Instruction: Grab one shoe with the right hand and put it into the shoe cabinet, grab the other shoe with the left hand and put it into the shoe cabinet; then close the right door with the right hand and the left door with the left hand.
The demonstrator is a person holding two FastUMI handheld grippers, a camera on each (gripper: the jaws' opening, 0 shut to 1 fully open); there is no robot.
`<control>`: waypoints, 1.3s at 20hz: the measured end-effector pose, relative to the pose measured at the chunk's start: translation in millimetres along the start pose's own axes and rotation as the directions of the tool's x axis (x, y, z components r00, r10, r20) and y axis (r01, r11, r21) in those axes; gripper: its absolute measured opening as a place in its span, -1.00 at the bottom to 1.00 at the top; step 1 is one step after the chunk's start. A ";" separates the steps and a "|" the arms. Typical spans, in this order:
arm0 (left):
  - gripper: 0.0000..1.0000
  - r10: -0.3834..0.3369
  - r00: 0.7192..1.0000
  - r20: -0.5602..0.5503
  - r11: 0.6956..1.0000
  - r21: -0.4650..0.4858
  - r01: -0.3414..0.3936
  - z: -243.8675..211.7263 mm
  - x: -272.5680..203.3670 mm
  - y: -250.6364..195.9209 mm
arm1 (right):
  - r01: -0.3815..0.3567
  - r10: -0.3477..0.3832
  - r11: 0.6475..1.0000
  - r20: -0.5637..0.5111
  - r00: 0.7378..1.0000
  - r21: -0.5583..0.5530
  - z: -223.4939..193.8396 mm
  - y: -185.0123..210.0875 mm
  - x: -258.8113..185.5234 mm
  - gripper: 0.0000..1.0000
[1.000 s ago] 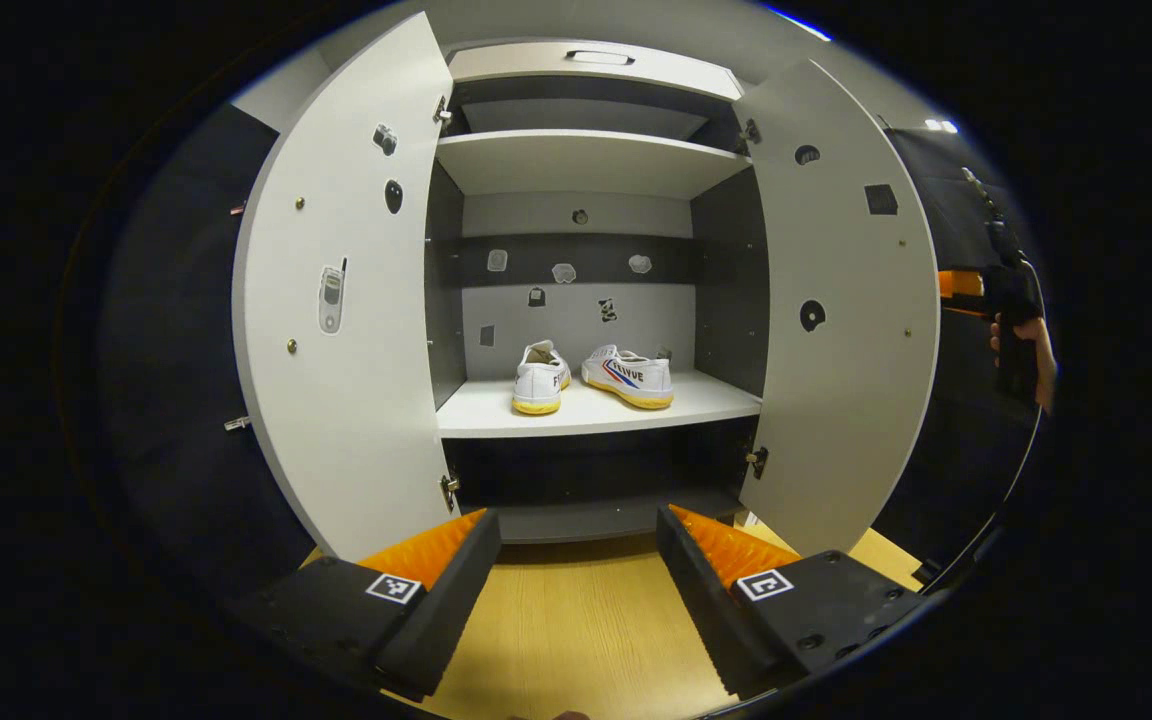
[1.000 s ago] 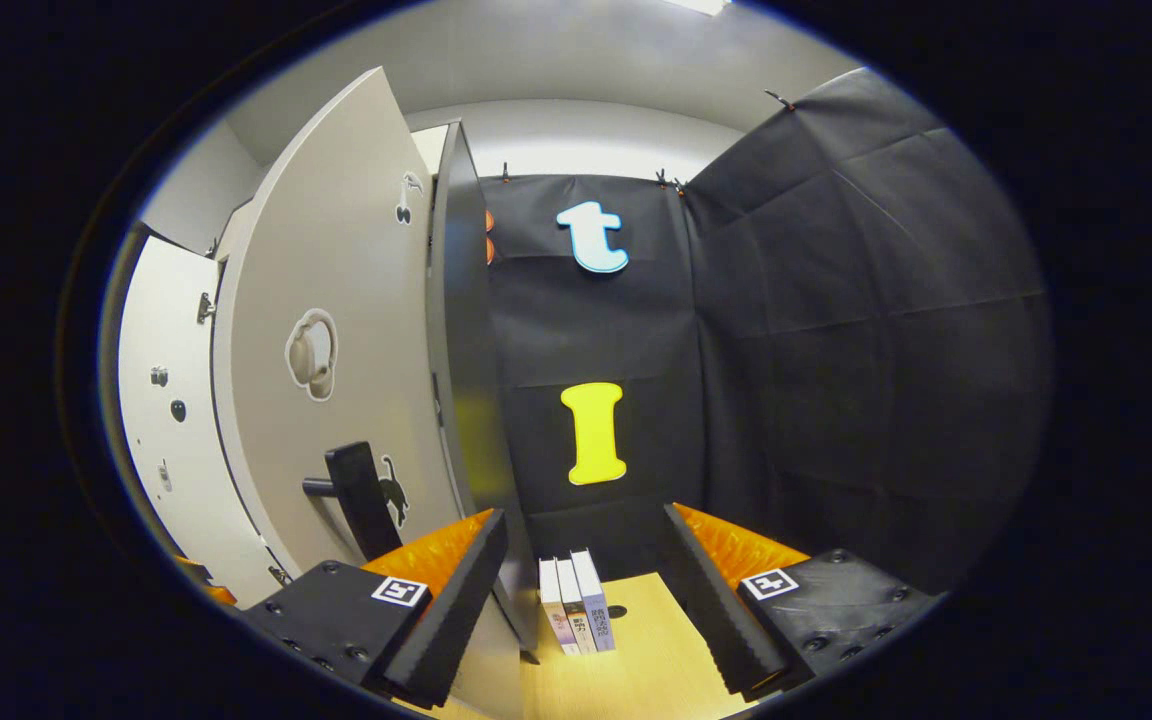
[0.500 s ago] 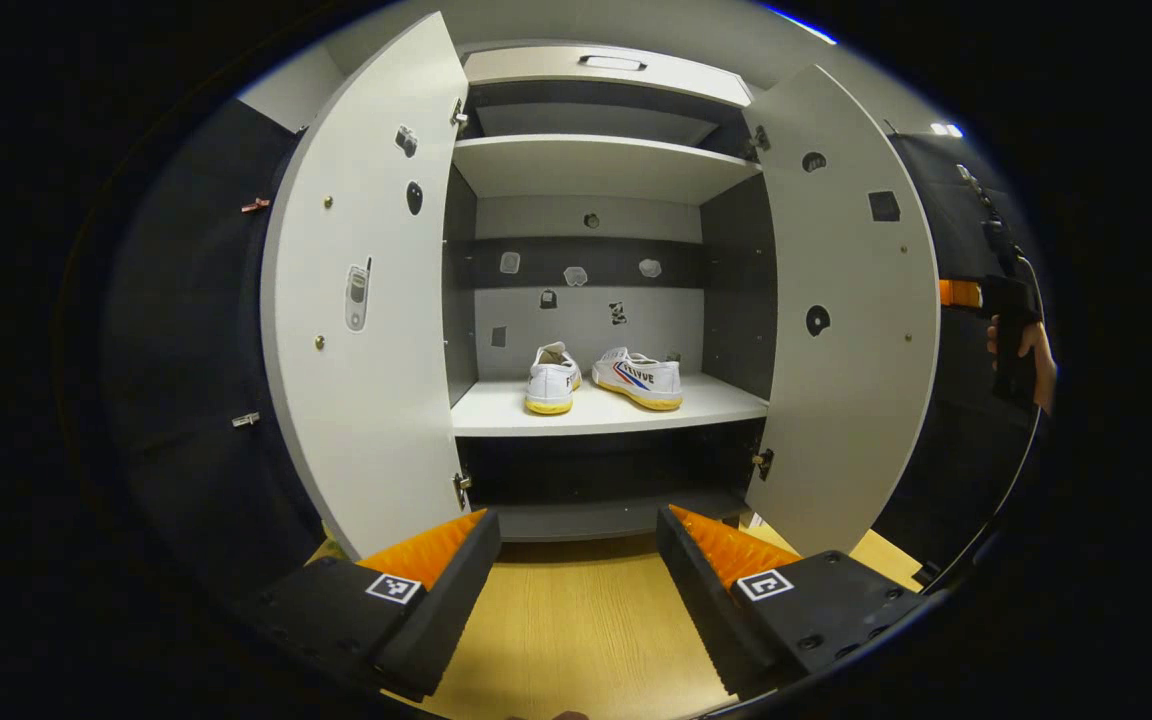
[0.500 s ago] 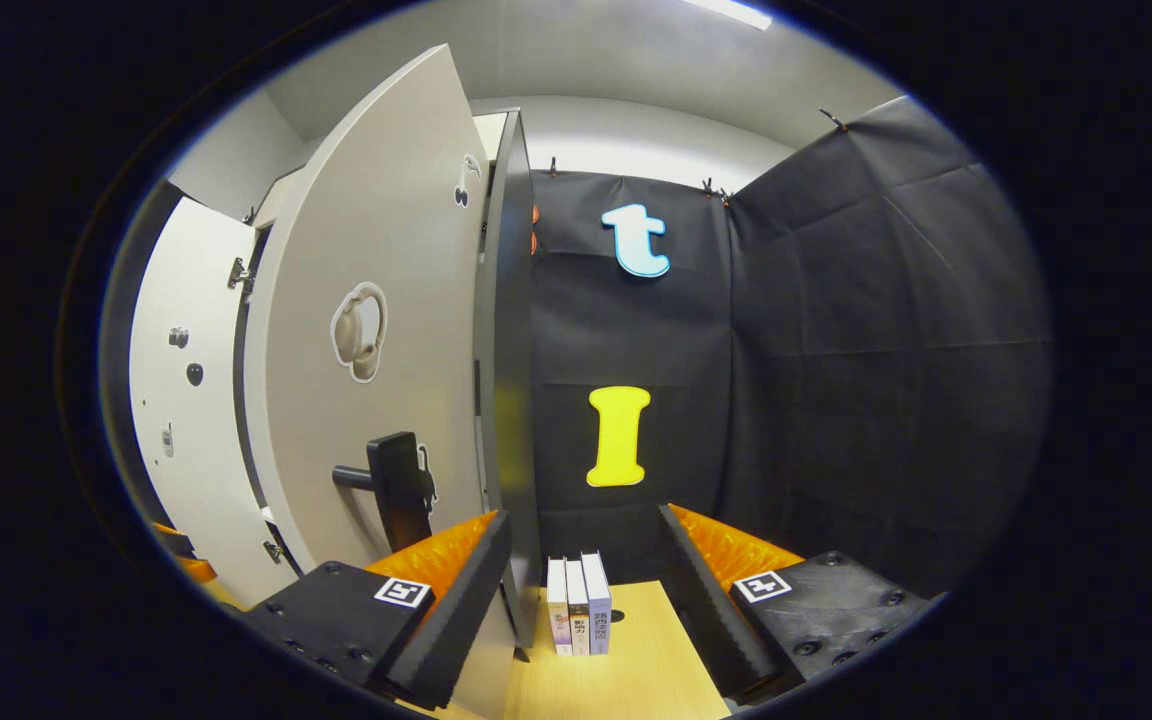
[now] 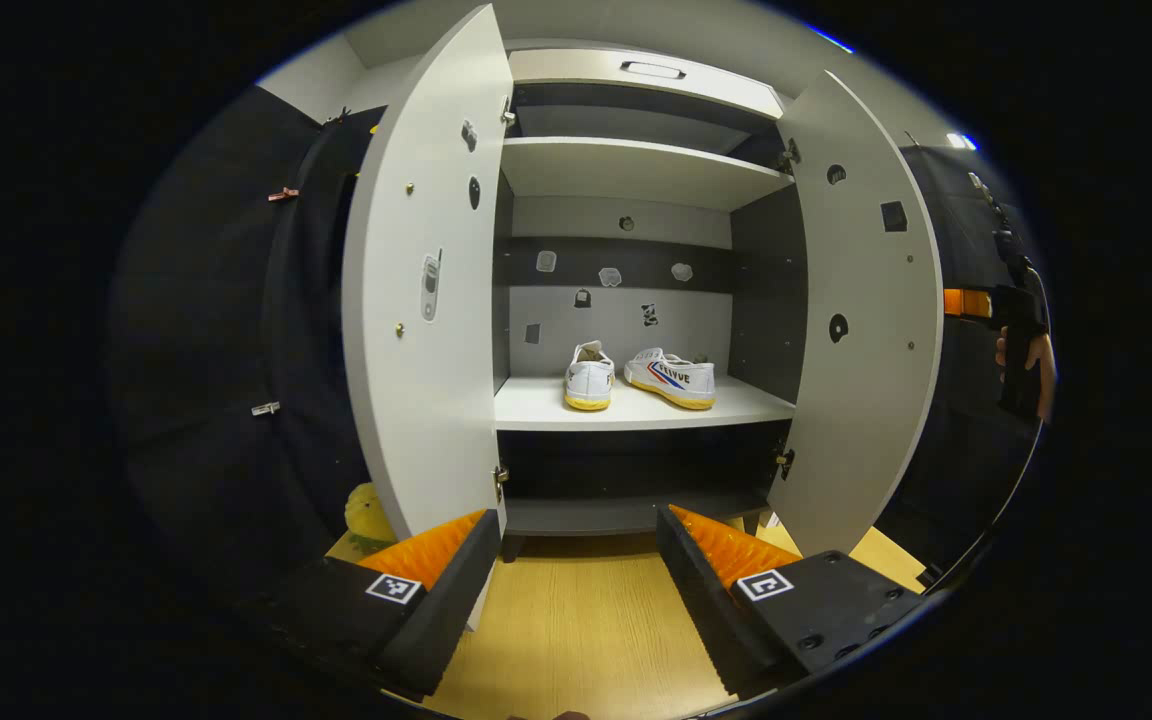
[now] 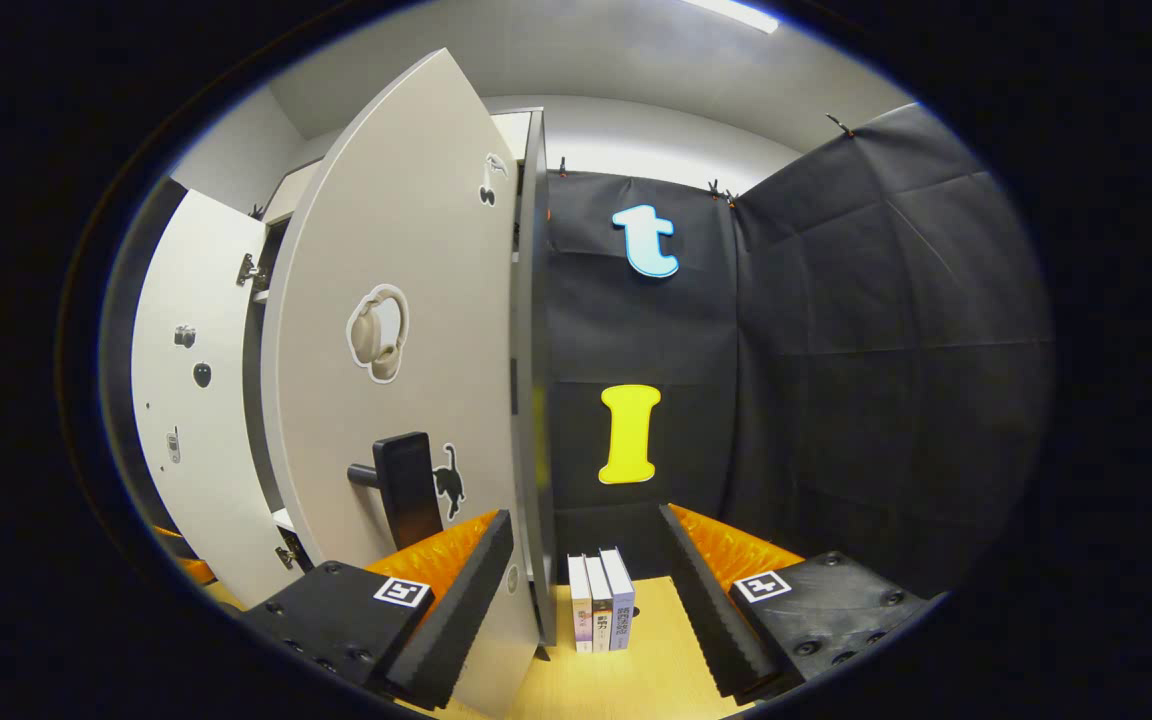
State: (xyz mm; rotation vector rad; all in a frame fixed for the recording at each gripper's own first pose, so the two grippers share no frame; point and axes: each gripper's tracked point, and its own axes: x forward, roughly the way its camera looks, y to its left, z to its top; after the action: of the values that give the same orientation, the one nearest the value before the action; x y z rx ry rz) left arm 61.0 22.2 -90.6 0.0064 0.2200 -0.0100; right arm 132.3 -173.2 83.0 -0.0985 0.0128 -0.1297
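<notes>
Right hand-held gripper (image 6: 581,590): its fingers are standing wide apart and are holding nothing; it is hovering behind the outer face of the right door (image 6: 406,330), beside the door's free edge.
Right door and handle: the dark handle (image 6: 406,485) is sitting just left of the gripper's left finger (image 6: 451,575), not between the fingers; the door's long axis is running upright, and its free edge is passing close above that finger.
Left hand-held gripper (image 5: 576,590): also wide and empty, it is facing straight into the shoe cabinet (image 5: 636,170) over the desk (image 5: 576,640).
Left door (image 5: 426,300): it is standing open to the front-left of this gripper, with its lower corner just above the left finger (image 5: 436,580).
Shoes: both shoes (image 5: 589,375) (image 5: 674,377) are already lying side by side on the middle shelf (image 5: 636,405), so I judge that only the doors remain.
Nearer hand: the right one is nearer to its door, so a push toward the left should close it.
Around: three books (image 6: 601,610) are standing on the desk ahead of the right gripper; I think they are not blocking the swing.
</notes>
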 end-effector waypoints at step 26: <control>0.94 0.166 0.986 0.028 0.982 -0.101 -0.162 -15.7 -63.7 218.6 | 0.036 -0.032 0.994 -0.043 0.999 0.106 -61.6 158.0 -33.2 0.97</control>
State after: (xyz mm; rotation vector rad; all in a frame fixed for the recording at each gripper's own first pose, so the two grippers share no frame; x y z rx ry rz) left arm -2.4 241.5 -90.9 -0.0743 0.1829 0.1650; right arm 118.5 -18.9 6.3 0.0111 0.0453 -0.1663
